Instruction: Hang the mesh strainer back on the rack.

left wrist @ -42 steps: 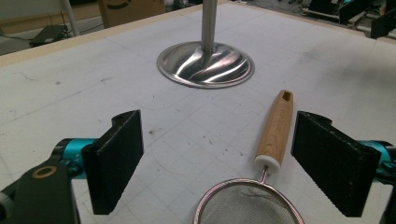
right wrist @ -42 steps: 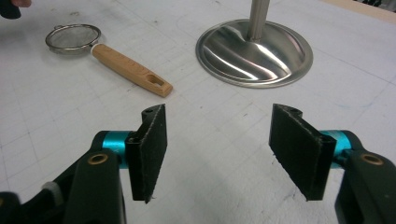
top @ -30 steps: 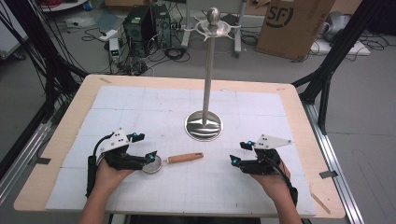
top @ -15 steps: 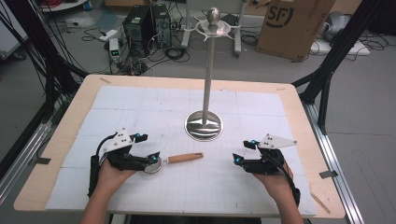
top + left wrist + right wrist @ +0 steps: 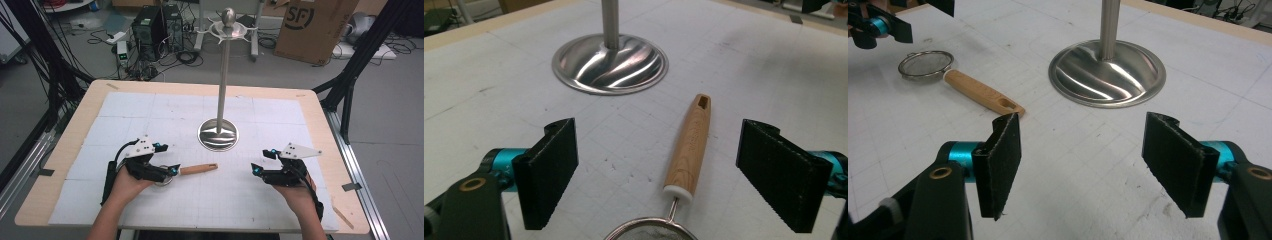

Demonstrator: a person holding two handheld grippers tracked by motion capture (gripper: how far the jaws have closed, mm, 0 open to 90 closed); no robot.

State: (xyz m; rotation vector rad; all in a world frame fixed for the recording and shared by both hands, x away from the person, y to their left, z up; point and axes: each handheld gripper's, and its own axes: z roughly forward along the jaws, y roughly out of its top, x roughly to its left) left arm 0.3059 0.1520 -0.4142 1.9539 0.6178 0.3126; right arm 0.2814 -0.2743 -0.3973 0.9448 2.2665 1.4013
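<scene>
A small mesh strainer with a wooden handle (image 5: 198,169) lies flat on the white mat, its handle (image 5: 689,150) pointing toward the steel stand. My left gripper (image 5: 167,172) sits over the strainer's mesh end with its jaws wide open, the handle between them but untouched; in its own view the gripper (image 5: 671,177) frames the handle and the mesh rim (image 5: 651,231). My right gripper (image 5: 256,170) rests open near the front right, nothing between its jaws (image 5: 1095,165). From there the strainer (image 5: 928,65) lies off to the left.
A tall steel stand rises from a round shiny base (image 5: 218,134) at the mat's middle, with a hook ring at its top (image 5: 228,27). The base (image 5: 610,62) is just beyond the handle tip. The wooden table edge (image 5: 325,145) borders the mat.
The right gripper has drifted slightly right and nearer the front edge. The left gripper and strainer stay about where they were.
</scene>
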